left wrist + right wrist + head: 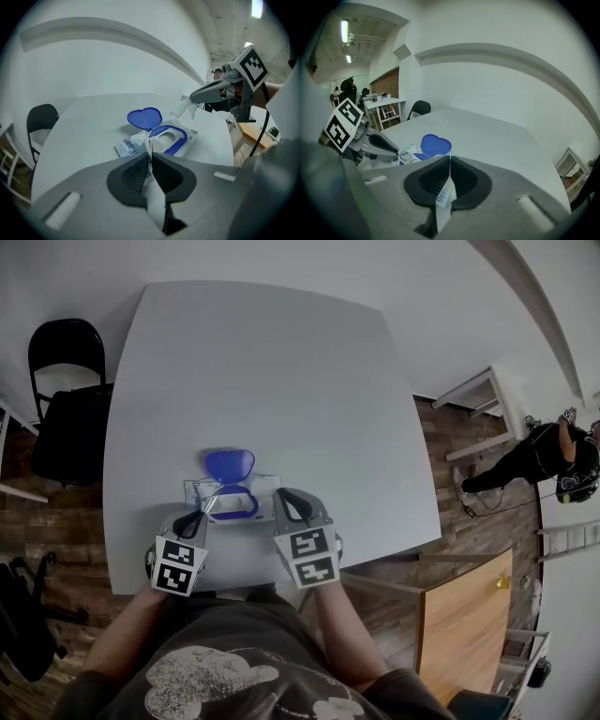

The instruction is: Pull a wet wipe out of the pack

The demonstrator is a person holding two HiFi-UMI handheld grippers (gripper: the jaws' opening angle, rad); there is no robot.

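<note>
1. My left gripper (pixel 194 521) anchors the soft white film wet-wipe pack with blue lettering (pixel 202 491) from its 7 o'clock corner. The fingers (pixel 133 171) are closed on a fold of the film. I judge this hold is meant to keep the pack down against the other hand's pull.
2. My right gripper (pixel 289 504) sits at the pack's 4 o'clock, its fingers (pixel 466 180) pressed together on a small white sheet with blue lettering (pixel 444 197). The sheet hangs off the white worktop (pixel 281 381) and looks clear of the pack. I cannot tell whether it is a wipe or a peeled seal label.
3. The pack lies near the worktop's 6 o'clock edge. Its rounded blue plastic lid (pixel 230 465) is flipped back towards 12 o'clock, which bares the blue oval frame (pixel 171 138) round the opening. I can make out no wipe standing up from that opening, so I judge the real draw may yet lie ahead.
4. A black folding chair (pixel 66 399) stands at the worktop's 9 o'clock and a white shelf frame (pixel 487 399) at 2 o'clock. A person in dark clothing (pixel 539 460) is on the wood floor at 3 o'clock, well apart, and a wooden panel (pixel 464 615) sits at 4 o'clock. Nothing stands between either gripper and the opening, and the lid lies behind it, out of the pulling line.
</note>
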